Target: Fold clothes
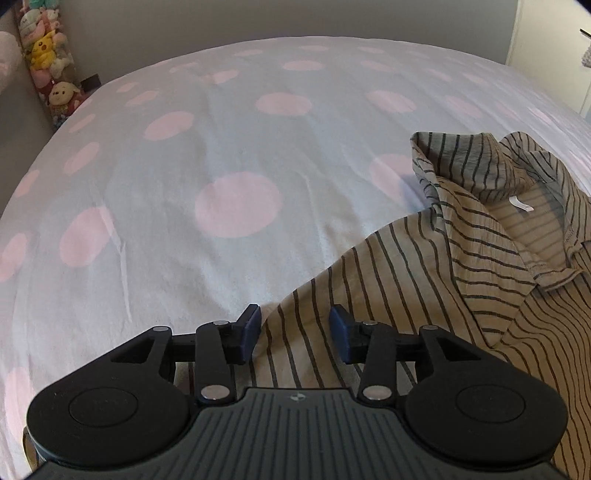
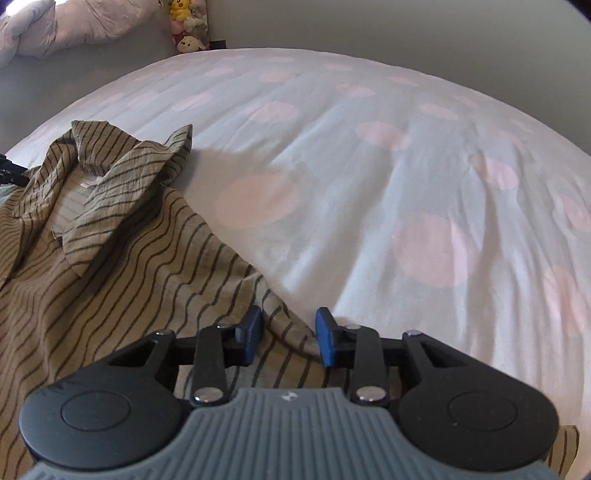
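Lying on a white bedsheet [image 1: 184, 155] dotted with large pink spots, a tan shirt [image 1: 424, 295] with thin dark stripes is the 1 garment in view, its collar [image 1: 476, 173] rumpled and standing up at the far end with a small white label [image 1: 521, 204] showing inside the neck. In the left wrist view the left gripper [image 1: 295, 332] points down at the near edge of the shirt, its 2 blue-padded fingers [image 1: 250, 332] spread apart; striped cloth runs up between them, but the pads do not press on it, and the left pad sits right at the cloth's edge where it meets the sheet. The collar lies well ahead and to the right of these fingers, and bare sheet fills everything to their left. In the right wrist view the right gripper [image 2: 290, 334] is likewise tilted down over the shirt's opposite edge, its fingers [image 2: 325, 338] parted with a raised ridge of striped fabric between them; gaps show on both sides of that ridge, so nothing is pinched. Here the collar lies far ahead and to the left of the fingers, with open sheet to their right. A row of plush toys [image 1: 48, 62] stands stacked against the grey wall beyond the bed's far left corner, and a pale bundle of bedding [image 2: 66, 26] lies at the upper left of the right wrist view.
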The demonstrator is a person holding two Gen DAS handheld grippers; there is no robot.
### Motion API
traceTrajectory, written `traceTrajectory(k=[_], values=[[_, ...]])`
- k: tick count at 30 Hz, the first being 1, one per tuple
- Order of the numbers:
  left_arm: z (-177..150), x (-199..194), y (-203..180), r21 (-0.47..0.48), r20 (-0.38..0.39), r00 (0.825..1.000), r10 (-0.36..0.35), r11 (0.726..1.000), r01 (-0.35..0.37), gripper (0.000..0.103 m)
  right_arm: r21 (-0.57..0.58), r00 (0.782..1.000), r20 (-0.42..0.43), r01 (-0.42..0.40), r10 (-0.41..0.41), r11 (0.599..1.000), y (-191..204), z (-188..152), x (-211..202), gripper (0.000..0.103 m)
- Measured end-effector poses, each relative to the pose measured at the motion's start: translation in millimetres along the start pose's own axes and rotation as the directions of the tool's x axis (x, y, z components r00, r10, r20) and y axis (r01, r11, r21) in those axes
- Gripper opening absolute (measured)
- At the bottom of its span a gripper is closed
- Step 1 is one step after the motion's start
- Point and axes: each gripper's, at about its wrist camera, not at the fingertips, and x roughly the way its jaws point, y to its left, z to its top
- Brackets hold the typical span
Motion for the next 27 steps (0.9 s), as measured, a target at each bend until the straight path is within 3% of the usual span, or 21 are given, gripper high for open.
traceTrajectory(k=[2,7,9,12,21,27], values=[[2,2,0,-0.025,0.007,0.999,0.039,0.999,-0.039,0.035,0.045,0.999,0.014,0.049,-0.050,0.998,-6,0,2,0.030],[6,-5,3,-0.075,-0.013,0.990,0.141,0.987,-0.142,0.034,0.033,0.987,-0.007,0.159,-0.159,0.987,-5,5,-1,0.030],[4,-17,6,-0.070,-0.033,0.984,0.172,0.982,-0.174,0.032,0.039,0.976,-0.013,0.217,-0.217,0.975,-6,6,-8,0.036],[-6,-49,17,-0.104,-0.034,0.981,0.190,0.976,-0.192,0.032,0.081,0.966,0.003,0.258,-0.260,0.963,-8,3,-30,0.036],[-80,-168,18,-0.192,-0.042,0.987,0.156,0.968,-0.161,0.032,0.157,0.988,0.012,0.150,-0.154,0.976,26,-44,-126,0.042],[-163,-227,-7,-0.276,-0.142,0.985,0.095,0.952,-0.132,0.032,0.168,0.994,-0.010,0.105,-0.104,0.980,86,-98,-196,0.046]])
